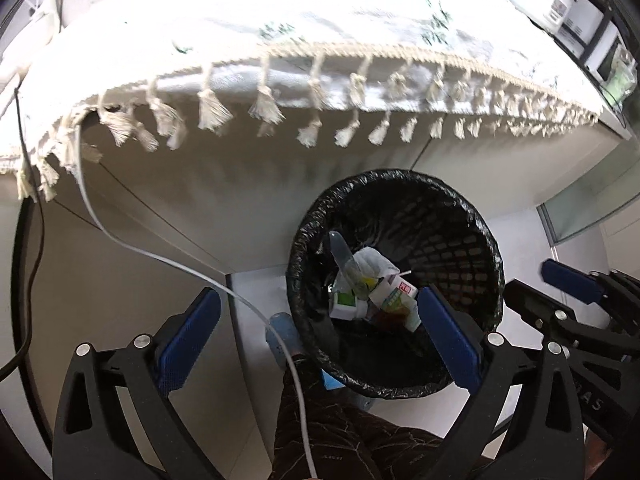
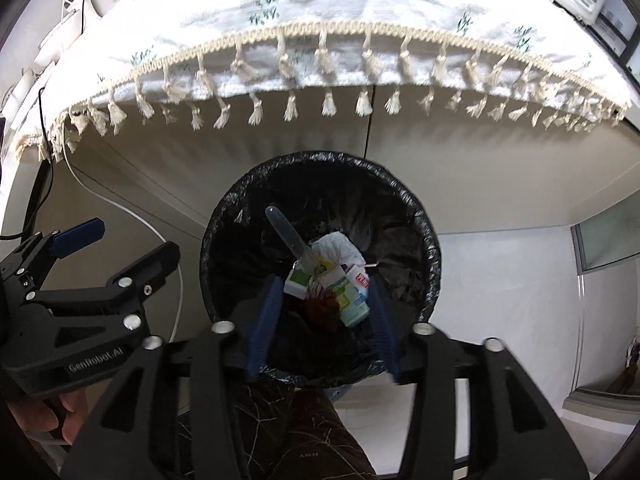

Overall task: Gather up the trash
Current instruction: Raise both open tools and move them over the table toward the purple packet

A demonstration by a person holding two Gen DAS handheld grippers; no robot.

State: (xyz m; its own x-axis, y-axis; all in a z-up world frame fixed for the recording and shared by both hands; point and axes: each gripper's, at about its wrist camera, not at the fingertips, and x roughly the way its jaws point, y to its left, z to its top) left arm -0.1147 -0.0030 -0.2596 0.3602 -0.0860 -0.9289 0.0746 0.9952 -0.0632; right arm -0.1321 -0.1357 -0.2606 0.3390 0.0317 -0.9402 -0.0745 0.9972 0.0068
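The left claw (image 1: 320,328) fills the near foreground, its blue pads spread wide with nothing between them, poised above the near rim of the trash bin (image 1: 476,216). The right claw (image 2: 324,320) hangs right over the bin's mouth, jaws parted and empty. Inside the bin lie the collected pieces — small cartons (image 2: 352,292), a crumpled tissue (image 2: 338,248), a clear plastic tube (image 2: 288,236). The drop looks done, I judge. Beyond the bin, the fringed cloth (image 2: 320,12) covers the worktop. Next calls for lifting both claws clear of the bin and seeking any remaining trash.
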